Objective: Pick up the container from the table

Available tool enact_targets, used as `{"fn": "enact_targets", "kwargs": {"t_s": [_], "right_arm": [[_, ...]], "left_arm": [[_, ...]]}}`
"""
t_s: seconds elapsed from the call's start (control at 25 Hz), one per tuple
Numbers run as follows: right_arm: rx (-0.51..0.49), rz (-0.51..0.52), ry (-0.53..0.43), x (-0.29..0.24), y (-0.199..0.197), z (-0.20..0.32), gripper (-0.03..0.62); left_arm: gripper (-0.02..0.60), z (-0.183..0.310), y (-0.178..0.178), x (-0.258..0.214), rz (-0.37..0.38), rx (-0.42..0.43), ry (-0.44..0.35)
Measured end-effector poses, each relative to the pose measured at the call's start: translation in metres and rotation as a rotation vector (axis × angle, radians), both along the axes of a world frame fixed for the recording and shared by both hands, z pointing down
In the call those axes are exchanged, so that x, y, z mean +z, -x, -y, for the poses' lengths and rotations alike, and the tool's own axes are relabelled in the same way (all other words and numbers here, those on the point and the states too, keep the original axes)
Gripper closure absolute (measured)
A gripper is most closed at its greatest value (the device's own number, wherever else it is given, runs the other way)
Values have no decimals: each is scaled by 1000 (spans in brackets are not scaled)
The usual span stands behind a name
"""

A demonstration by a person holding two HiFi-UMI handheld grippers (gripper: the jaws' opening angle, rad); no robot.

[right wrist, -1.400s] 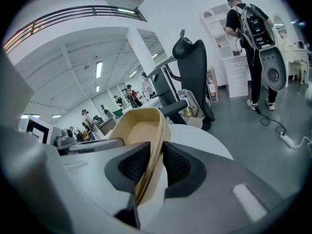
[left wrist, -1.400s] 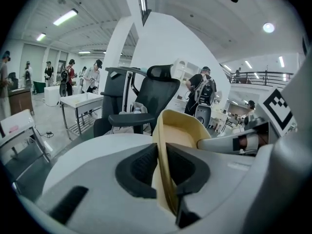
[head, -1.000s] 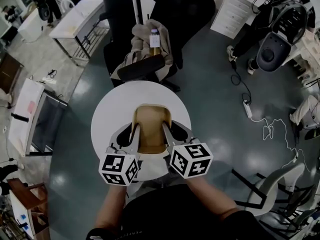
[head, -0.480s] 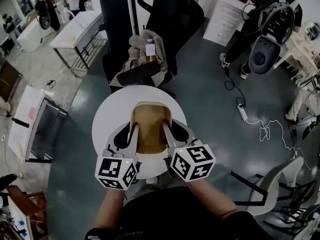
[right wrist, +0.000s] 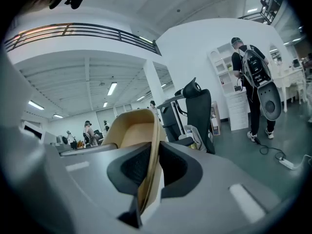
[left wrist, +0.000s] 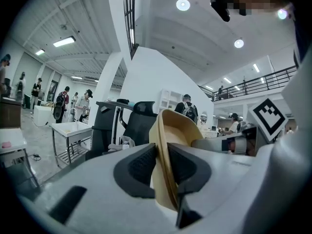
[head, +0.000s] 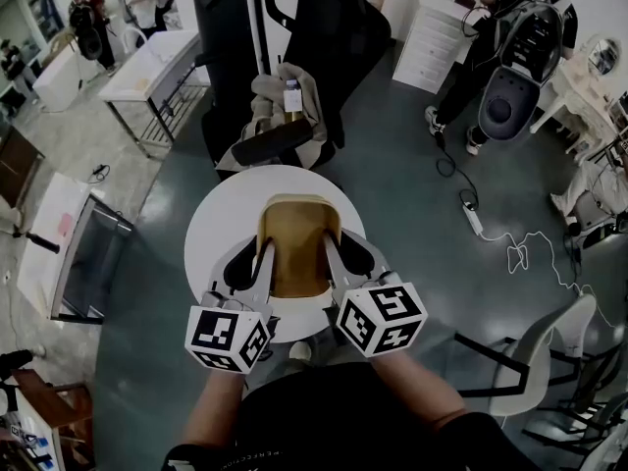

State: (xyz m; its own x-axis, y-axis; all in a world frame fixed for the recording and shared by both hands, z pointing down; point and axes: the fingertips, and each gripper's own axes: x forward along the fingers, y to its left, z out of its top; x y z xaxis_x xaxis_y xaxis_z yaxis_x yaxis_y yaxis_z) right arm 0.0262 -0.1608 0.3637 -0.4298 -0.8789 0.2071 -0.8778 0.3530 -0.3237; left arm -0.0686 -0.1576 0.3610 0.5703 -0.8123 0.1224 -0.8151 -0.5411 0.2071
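grey-green floor (head: 412, 194) of an open hall, with people and benches at the far edges. round white surface (head: 211, 219) at centre.

- container (head: 299, 243): tan, shallow, rounded corners, open side up. it is held level between the two claws, over the surface. whether it is clear of the surface cannot be told from the head view.
- left claw (head: 263, 255): pinching the container's left rim. in the left gripper view the dark pads (left wrist: 141, 167) sit on either side of the thin wall. its jaws have just been easing apart slightly, with the rim between them.
- right claw (head: 330, 255): pinching the right rim, pads on either side of the wall in the right gripper view. its jaws have just been closing further on it.
- chair (head: 334, 57): black, just beyond the far edge of the surface. a beige cloth (head: 257, 126) is heaped on its seat and a bottle (head: 291, 98) stands upright in the cloth.
- power strip (head: 471, 219): white, on the floor to the right, with its cable trailing.
- person (head: 505, 13): far right, standing, carrying a grey pack.
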Motion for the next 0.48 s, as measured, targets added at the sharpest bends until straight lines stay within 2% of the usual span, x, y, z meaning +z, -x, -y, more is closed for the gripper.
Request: {"fn": "enact_targets", "kwargs": {"t_s": [0.48], "right_arm": [[14,-2,-49,-12,4,-21,577]], "left_arm": [[531,-20,4,-12,-6,19,-47]]}}
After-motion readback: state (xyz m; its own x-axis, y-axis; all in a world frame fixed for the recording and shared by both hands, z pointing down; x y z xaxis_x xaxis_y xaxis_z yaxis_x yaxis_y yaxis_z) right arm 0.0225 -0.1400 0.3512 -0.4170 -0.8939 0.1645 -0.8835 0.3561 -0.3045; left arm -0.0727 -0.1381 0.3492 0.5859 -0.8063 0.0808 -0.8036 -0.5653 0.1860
